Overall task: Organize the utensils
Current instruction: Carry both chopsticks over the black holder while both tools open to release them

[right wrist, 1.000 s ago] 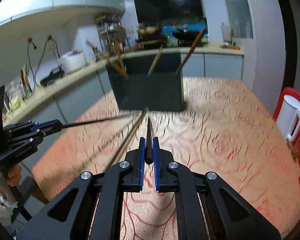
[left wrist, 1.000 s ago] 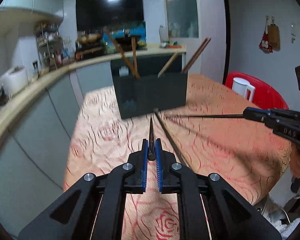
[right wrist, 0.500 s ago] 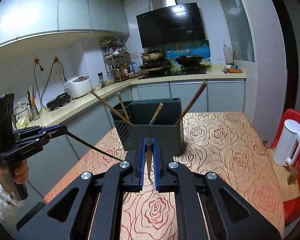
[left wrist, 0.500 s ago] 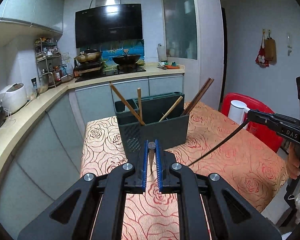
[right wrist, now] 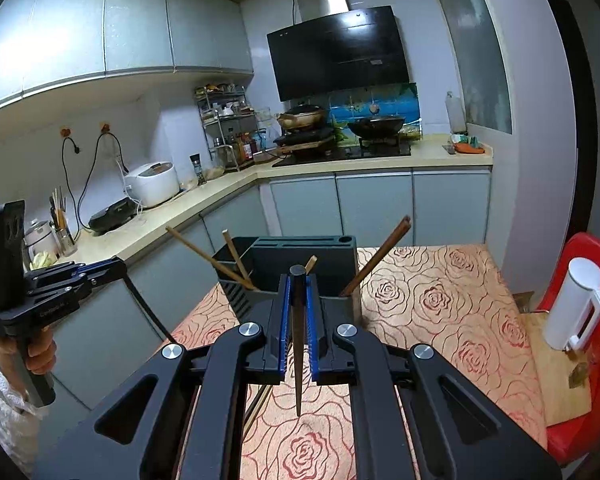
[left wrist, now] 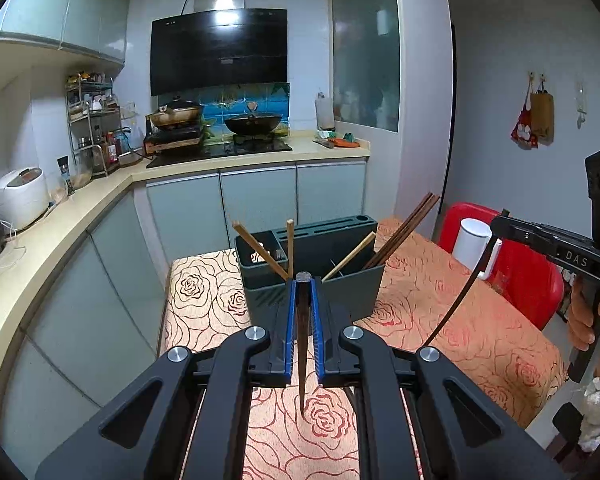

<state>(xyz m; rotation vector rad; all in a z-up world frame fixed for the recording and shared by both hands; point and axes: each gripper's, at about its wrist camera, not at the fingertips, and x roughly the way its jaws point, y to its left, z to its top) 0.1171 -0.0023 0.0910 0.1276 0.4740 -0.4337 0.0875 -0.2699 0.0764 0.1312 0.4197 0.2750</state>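
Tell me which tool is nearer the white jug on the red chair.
Right. The right tool is over the table with the white jug to its right; the left tool is farther left, beyond it.

Tablecloth (left wrist: 204,292) tan w/ red rose print. Holder (left wrist: 340,292) dk grey-green. Chair (left wrist: 528,280) red. Jug (right wrist: 576,304) white. Gripper pads (left wrist: 290,332) blue. Chopstick (left wrist: 302,340) dk brown.
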